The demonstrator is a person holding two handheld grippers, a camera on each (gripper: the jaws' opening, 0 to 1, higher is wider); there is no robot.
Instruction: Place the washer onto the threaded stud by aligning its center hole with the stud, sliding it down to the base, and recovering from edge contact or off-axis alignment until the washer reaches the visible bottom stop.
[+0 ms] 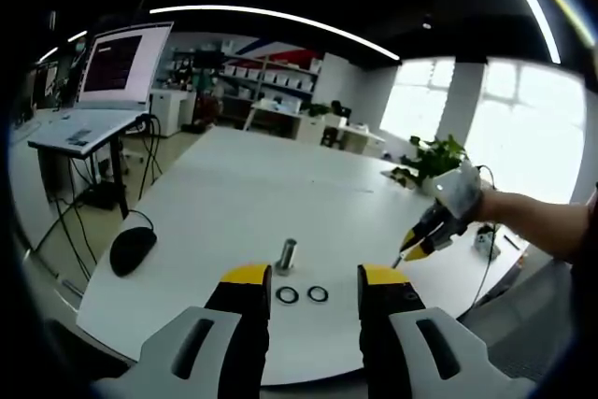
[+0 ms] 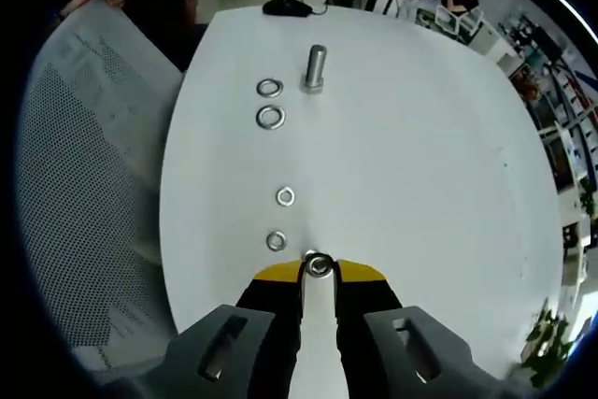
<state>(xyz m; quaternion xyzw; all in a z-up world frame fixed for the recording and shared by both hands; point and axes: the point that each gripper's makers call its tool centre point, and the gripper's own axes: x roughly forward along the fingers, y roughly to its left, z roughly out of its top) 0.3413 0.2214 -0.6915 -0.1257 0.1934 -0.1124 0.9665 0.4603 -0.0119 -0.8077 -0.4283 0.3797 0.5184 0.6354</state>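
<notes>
Steel washer pinched in right gripper, stud well apart

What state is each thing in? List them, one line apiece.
Right gripper: shut on a washer at the table.
Left gripper: open, empty, above the table edge.
Threaded stud: upright, bare, no washer on it.
Four loose washers: flat on the table.
Monitor: on.
</notes>
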